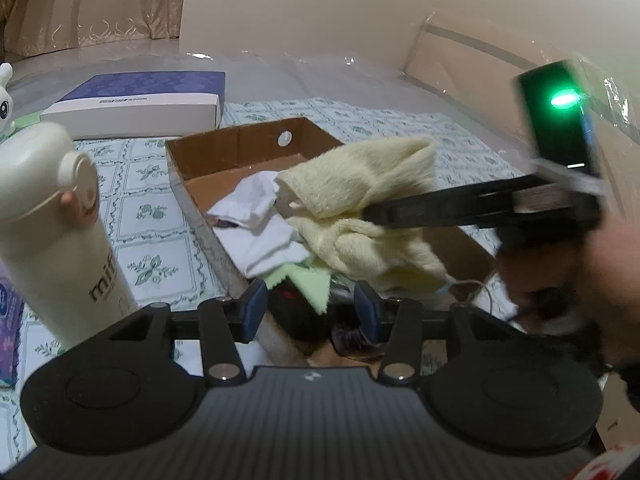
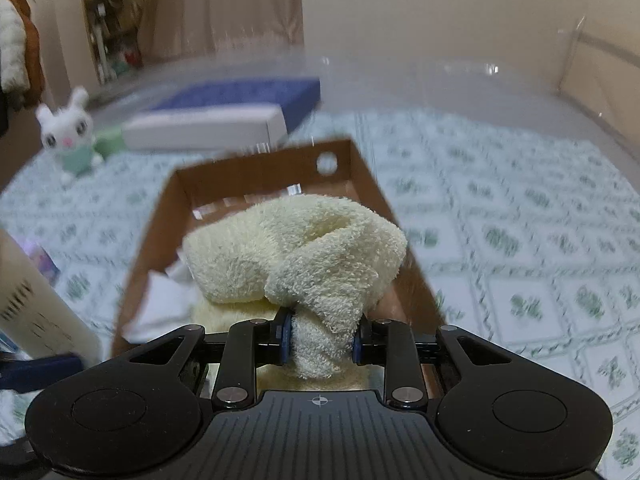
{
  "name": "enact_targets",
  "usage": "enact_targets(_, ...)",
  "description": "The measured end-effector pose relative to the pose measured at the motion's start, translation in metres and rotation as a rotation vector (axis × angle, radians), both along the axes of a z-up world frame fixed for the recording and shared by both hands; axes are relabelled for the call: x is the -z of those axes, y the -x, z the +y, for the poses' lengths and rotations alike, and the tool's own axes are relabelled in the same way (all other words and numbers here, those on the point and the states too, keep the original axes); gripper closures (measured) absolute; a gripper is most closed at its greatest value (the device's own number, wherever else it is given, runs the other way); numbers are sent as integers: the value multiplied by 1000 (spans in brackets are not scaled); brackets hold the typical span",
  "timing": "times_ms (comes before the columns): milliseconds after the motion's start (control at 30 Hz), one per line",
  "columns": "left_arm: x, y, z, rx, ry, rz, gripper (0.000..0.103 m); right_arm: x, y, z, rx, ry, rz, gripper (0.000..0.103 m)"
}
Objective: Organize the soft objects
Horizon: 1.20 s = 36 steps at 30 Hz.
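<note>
A pale yellow fluffy towel (image 1: 360,184) hangs over an open cardboard box (image 1: 240,140) on the bed. My right gripper (image 2: 322,340) is shut on the towel (image 2: 320,256) and holds it above the box (image 2: 168,208). In the left wrist view the right gripper (image 1: 376,212) reaches in from the right. White cloths (image 1: 260,224) and a light green cloth (image 1: 308,284) lie in the box. My left gripper (image 1: 312,308) is open and empty at the box's near end.
A white bottle (image 1: 52,220) stands at the left, close to my left gripper. A purple and white flat box (image 1: 136,100) lies behind. A white plush rabbit (image 2: 70,132) sits at the far left. The bed has a floral cover (image 2: 520,240).
</note>
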<state>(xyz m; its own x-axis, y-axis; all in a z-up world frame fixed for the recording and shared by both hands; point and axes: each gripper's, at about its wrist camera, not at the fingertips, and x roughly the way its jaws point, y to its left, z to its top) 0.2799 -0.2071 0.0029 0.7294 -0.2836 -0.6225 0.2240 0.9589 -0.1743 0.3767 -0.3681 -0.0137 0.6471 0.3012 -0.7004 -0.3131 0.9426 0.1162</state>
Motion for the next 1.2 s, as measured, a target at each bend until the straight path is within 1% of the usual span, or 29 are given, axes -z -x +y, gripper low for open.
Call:
enact_targets(67, 1, 5, 3, 3, 0, 4, 57, 13, -7, 1, 1, 12, 54, 74)
enact_targets(133, 2, 8, 8, 1, 8, 12, 56, 20, -9, -3, 12, -7, 89, 71)
enact_targets(200, 2, 13, 12, -6, 6, 11, 54, 17, -5, -10, 33, -34, 78, 55)
enact_targets(267, 2, 17, 15, -8, 8, 8, 51, 10, 0, -17, 47, -54, 54, 44)
enact_targets(300, 1, 19, 16, -10, 13, 9, 50, 5, 5, -21, 51, -64, 41, 42)
enact_targets(367, 0, 24, 18, -14, 13, 5, 49, -7, 15, -26, 63, -69, 20, 41)
enact_targets(433, -2, 30, 21, -24, 15, -7, 44, -18, 27, -30, 78, -69, -1, 40)
enact_targets(500, -5, 37, 24, -35, 24, -16, 36, -28, 42, -36, 107, -66, -27, 39)
enact_targets(533, -6, 41, 27, -41, 31, -17, 34, -32, 49, -37, 122, -72, -36, 38)
enact_targets(600, -8, 48, 30, -53, 35, -21, 25, -40, 70, -46, 160, -106, -48, 35)
enact_targets(700, -12, 62, 38, -88, 32, -27, 17, -49, 104, -53, 206, -145, -60, 28)
enact_targets(867, -18, 87, 46, -128, 20, -15, 7, -59, 161, -50, 269, -177, -70, 24)
enact_targets(967, -23, 103, 51, -149, 5, -14, 1, -63, 188, -43, 285, -166, -69, 23)
enact_targets(1200, -30, 133, 64, -181, 4, -3, 1, -68, 241, -20, 275, -140, -67, 19)
